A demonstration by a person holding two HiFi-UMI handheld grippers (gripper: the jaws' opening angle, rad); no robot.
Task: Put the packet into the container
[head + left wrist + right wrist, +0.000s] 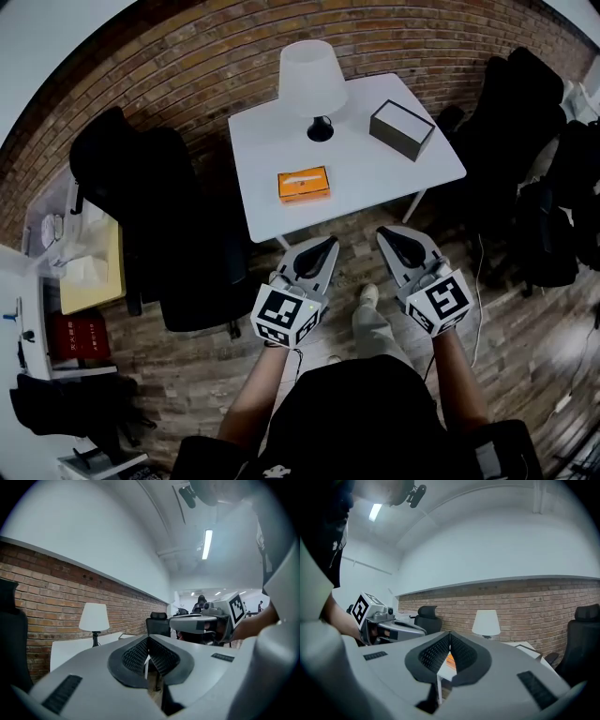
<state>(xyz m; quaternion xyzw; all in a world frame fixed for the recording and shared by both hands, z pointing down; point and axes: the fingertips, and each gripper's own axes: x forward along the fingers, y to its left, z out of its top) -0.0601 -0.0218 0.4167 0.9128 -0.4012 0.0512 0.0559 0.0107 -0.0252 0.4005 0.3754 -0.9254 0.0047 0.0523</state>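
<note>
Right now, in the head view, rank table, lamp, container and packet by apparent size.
1. Table
2. Lamp, though its top stands nearer the camera
3. Container
4. Packet

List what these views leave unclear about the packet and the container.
- Orange packet: its print is too small in the head view; the right gripper, jaws shut, covers most of it in its own view.
- Grey container: lidded or open, the head view is too far to tell.
</note>
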